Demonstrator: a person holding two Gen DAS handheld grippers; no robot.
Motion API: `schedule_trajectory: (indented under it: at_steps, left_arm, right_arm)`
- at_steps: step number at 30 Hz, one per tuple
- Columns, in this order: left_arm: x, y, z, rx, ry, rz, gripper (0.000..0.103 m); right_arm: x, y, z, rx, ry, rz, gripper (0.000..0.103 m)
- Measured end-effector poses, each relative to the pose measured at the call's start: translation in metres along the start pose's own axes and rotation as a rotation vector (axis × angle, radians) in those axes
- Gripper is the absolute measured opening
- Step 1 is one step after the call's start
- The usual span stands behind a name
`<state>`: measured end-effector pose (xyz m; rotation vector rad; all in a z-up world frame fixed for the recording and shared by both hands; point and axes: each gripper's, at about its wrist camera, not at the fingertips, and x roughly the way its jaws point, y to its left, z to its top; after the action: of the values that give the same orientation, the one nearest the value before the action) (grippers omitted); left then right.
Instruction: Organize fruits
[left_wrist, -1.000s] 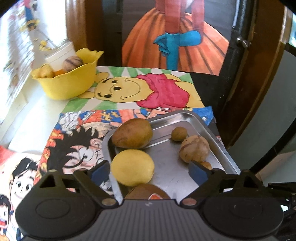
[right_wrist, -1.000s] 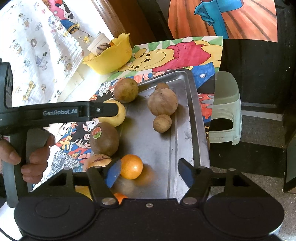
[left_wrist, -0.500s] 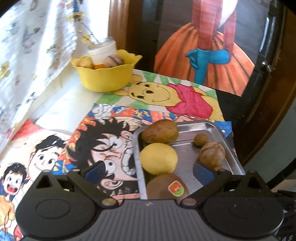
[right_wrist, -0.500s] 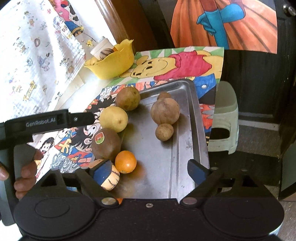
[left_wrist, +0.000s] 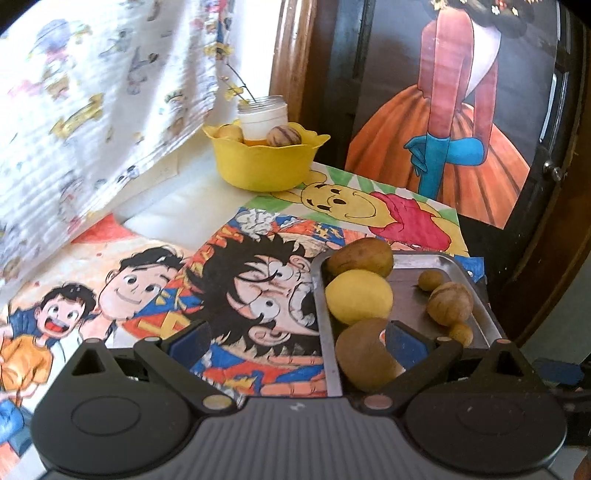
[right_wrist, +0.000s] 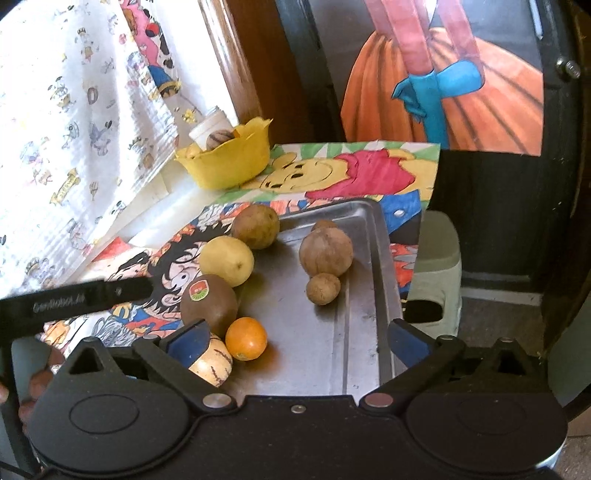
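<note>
Altogether eight fruits (right_wrist: 227, 261) on one metal tray (right_wrist: 364, 302); both grippers' jaws spread, empty.

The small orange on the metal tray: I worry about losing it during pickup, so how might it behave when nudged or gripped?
The small orange looks round, so it would probably roll across the smooth metal tray. Its glossy skin may slip between pads. It seems firm, not fragile.
</note>
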<state>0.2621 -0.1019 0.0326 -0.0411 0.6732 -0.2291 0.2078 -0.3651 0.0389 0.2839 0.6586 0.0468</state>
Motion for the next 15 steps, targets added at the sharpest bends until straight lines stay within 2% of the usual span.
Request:
schedule_trajectory:
  at_steps: [9,15]
  left_arm:
    - [-0.021,0.018,-0.029,-0.027,-0.060,0.021,0.103]
    - [-0.049,0.023,-0.051,-0.069,-0.153,0.053,0.102]
  right_arm:
    - [-0.014,0.010,-0.009,-0.060,-0.138,0.007,0.102]
    - [-0.040,0.023,-0.026,-0.118,-0.247,0.044,0.102]
